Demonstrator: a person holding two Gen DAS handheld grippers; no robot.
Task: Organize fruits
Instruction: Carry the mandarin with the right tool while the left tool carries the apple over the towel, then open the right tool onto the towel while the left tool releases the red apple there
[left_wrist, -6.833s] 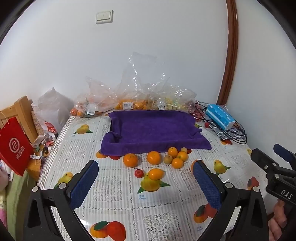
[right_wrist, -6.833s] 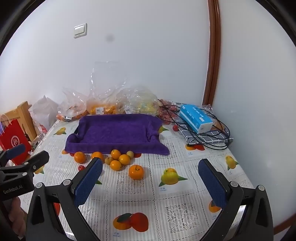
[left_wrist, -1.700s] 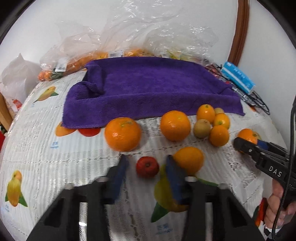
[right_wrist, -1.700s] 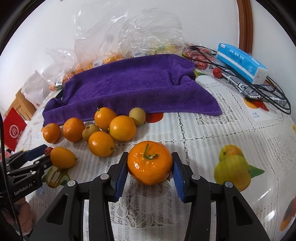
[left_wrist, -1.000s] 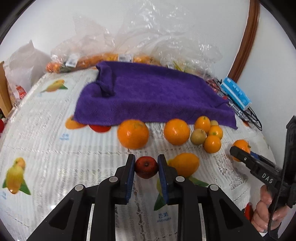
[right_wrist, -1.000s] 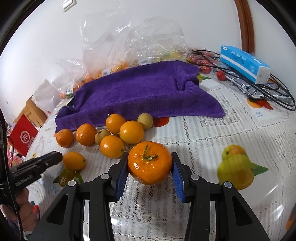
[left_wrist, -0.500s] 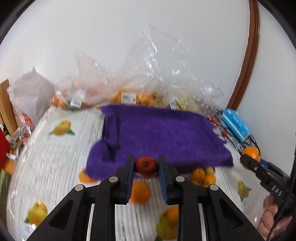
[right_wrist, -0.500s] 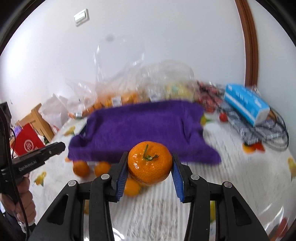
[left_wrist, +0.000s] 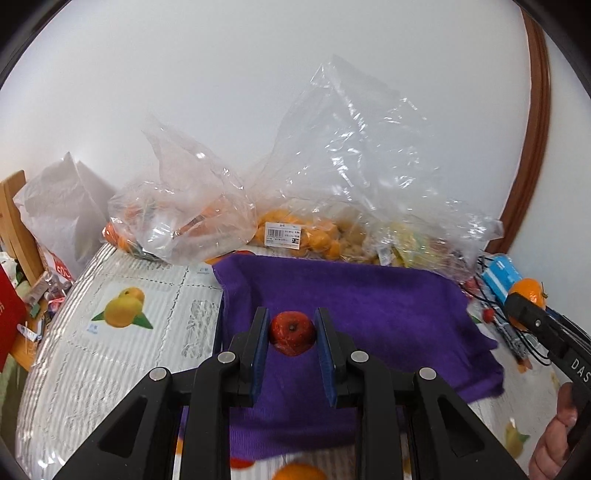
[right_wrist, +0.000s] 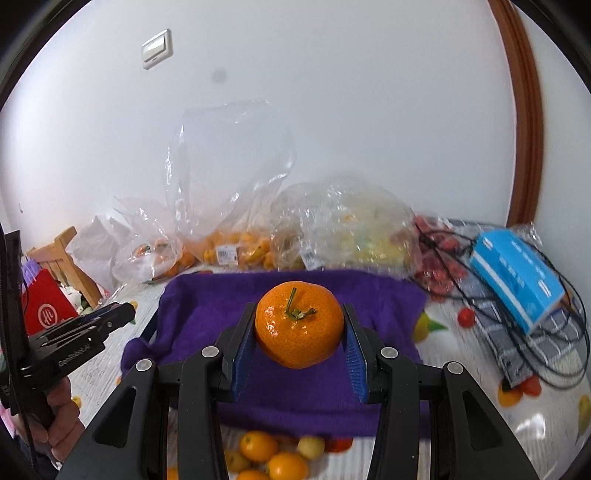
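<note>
A: Report containers and contents.
B: Clear plastic bags (left_wrist: 280, 206) at 12 o'clock on the bench (left_wrist: 122, 280) hold small orange and yellow fruit. A purple towel (left_wrist: 373, 317) lies in front of them with nothing resting on it.

A: State of the left tongs (left_wrist: 292, 338)?
B: Closed on a small red apple (left_wrist: 292, 332), pads touching both sides, raised over the towel.

A: Right tongs (right_wrist: 298, 334)?
B: Clamped on a mandarin (right_wrist: 299, 328), stem facing the camera, also above the towel.

A: View differences?
B: The right wrist view alone shows loose kumquats (right_wrist: 273, 454) at 6 o'clock below the towel edge, a wall switch (right_wrist: 157, 50) at 10 o'clock, and the whole blue box (right_wrist: 517, 277) on black cables (right_wrist: 546, 354) at 3 o'clock.
</note>
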